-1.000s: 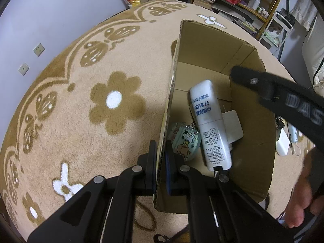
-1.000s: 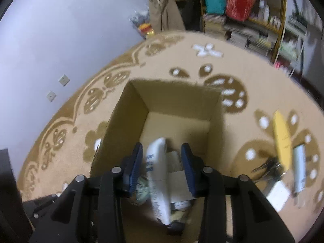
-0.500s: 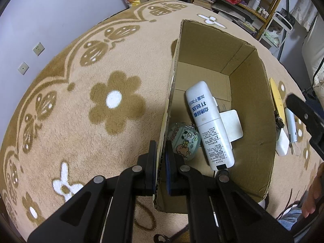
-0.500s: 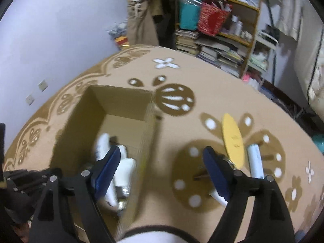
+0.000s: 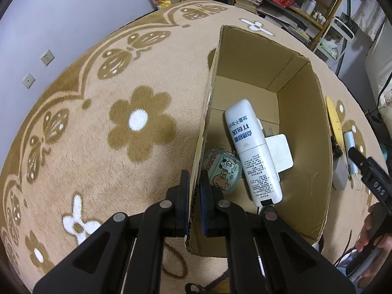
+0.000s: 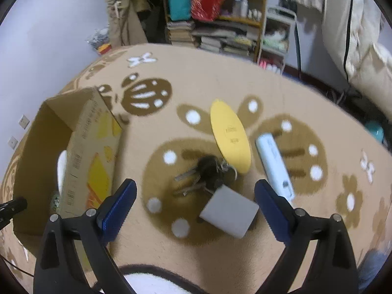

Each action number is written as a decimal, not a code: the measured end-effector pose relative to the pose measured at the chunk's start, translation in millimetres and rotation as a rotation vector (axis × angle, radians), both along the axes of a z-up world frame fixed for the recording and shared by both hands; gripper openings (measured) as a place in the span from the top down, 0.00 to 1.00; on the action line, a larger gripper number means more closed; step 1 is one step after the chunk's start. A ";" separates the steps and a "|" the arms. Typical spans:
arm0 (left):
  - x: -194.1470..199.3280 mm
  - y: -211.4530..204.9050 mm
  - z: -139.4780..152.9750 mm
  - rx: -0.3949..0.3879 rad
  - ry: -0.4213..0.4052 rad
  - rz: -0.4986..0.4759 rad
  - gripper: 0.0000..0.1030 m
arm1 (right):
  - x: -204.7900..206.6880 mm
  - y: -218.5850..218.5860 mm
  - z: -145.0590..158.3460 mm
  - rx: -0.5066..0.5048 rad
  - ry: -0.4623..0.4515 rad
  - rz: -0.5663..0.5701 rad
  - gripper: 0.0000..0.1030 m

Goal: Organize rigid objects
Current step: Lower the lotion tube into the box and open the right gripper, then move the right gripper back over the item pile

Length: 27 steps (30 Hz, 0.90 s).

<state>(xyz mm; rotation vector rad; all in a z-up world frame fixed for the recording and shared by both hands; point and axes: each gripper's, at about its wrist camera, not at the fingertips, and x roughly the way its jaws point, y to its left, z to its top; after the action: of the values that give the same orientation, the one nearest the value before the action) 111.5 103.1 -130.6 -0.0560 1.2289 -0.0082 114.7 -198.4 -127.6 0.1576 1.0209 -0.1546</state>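
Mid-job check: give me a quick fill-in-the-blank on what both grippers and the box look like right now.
The left gripper is clamped on the ____ of the cardboard box.
The right gripper is ____ above the keys.
The white bottle lies ____ the box.
The yellow oval lies on the ____.

Missing words: wall; open; inside; rug

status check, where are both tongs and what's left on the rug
Left tongs shut on cardboard box wall. Right tongs open above keys and grey block. Yellow oval, white tube also out. Nothing blocking.
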 end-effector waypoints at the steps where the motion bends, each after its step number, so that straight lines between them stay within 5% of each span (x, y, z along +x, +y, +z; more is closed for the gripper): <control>1: 0.2 -0.6 -0.2 0.003 0.000 -0.001 0.93 | -0.4 -4.2 -4.9 0.007 0.008 -0.014 0.01; 19: 0.7 -2.4 -0.2 0.014 -0.001 -0.003 0.93 | -4.4 -44.5 -85.5 0.098 0.173 -0.201 0.01; 27: 0.8 -2.0 -0.2 0.012 -0.001 -0.002 0.93 | -9.9 -50.3 -88.8 0.101 0.166 -0.270 0.02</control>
<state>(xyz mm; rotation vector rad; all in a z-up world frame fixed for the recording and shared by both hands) 112.3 101.1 -130.8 -0.0443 1.2281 -0.0032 104.8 -248.8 -216.4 0.3796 1.1713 -0.3667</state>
